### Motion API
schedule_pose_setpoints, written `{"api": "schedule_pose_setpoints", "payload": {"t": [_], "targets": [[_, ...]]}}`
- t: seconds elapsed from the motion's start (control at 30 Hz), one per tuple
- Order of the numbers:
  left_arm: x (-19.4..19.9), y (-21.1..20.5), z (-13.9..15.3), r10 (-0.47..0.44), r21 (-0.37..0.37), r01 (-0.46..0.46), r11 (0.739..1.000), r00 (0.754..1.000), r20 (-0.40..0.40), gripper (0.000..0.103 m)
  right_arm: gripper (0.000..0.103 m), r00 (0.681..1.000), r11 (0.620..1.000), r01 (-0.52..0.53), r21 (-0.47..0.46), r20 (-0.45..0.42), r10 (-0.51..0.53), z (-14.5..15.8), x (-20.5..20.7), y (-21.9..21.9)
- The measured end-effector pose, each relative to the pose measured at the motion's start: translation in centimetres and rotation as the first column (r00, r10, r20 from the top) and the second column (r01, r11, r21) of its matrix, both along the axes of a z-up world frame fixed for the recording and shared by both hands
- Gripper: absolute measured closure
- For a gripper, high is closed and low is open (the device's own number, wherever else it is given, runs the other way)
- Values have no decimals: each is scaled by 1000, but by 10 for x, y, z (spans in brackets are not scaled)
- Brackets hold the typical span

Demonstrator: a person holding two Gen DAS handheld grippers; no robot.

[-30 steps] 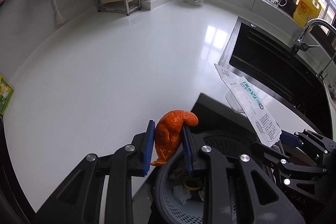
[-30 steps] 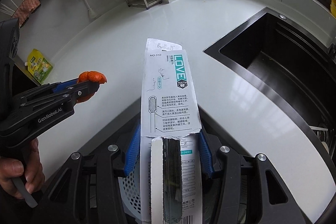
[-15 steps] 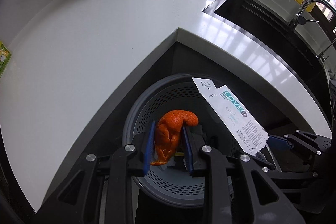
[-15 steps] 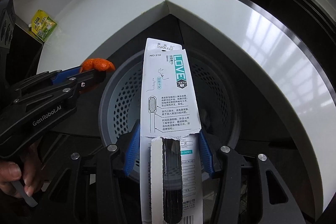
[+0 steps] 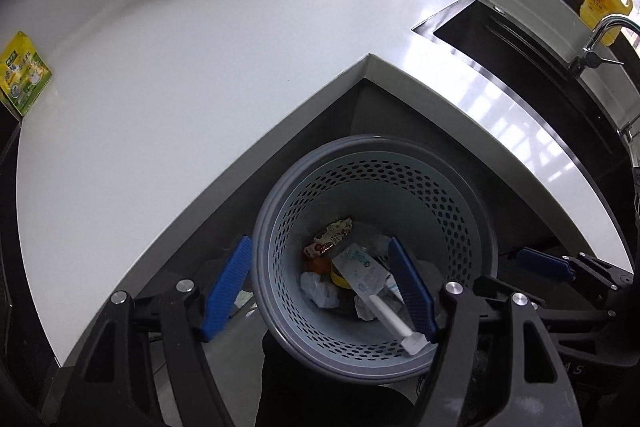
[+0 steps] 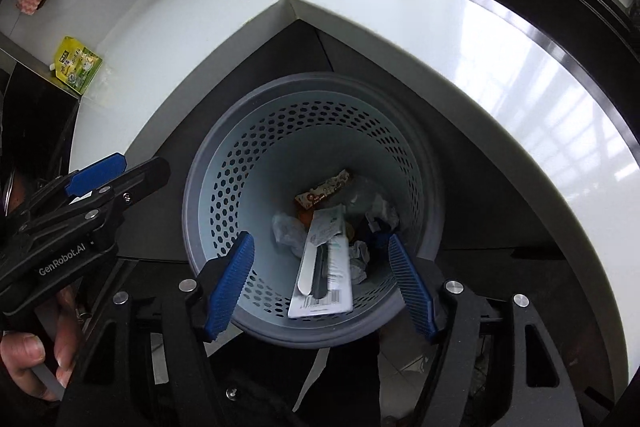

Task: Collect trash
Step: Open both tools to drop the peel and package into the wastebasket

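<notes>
Below one countertop (image 5: 208,75), one bin (image 6: 224,163), two gaping hand-held grippers (image 5: 320,285).

"genrobot.ai" on the left hand-held gripper (image 6: 96,175)

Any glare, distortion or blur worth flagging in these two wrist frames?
Left wrist: fisheye bends the countertop edge; window glare streaks beside the sink. Right wrist: stronger glare on the countertop; the wastebasket contents stay sharp, corners vignetted black.
</notes>
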State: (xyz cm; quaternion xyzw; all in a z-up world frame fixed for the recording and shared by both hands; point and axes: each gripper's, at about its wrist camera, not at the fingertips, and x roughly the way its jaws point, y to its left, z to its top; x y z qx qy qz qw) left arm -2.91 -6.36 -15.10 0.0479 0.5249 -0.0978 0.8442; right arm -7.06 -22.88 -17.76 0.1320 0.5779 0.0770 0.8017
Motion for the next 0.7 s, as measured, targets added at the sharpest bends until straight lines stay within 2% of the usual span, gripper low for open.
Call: {"api": "schedule_pose_setpoints", "payload": {"t": [0.1, 0.17, 0.23, 0.33, 0.57, 0.7], "targets": [[-3, 0, 12, 14, 6, -15, 1000, 1000, 20, 33, 36, 999, 1000, 15, -16, 39, -14, 14, -6, -3], [-5, 0, 21, 25, 9, -25, 1000, 999, 35, 27, 36, 998, 999, 24, -24, 60, -22, 23, -7, -5], [-7, 0, 28, 29, 4, -29, 1000, 999, 45, 26, 36, 997, 999, 40, -21, 70, -39, 31, -8, -8], [-8, -2, 37, 36, 4, -37, 999, 998, 56, 24, 31, 995, 998, 67, -14, 80, -66, 42, -12, -14], [-12, -2, 61, 53, -7, -52, 999, 993, 109, 11, 31, 993, 997, 59, -52, 108, -53, 58, -13, -12], [-13, -3, 71, 56, 2, -57, 998, 990, 128, 9, 30, 990, 996, 60, -67, 128, -51, 66, -14, -12]]}}
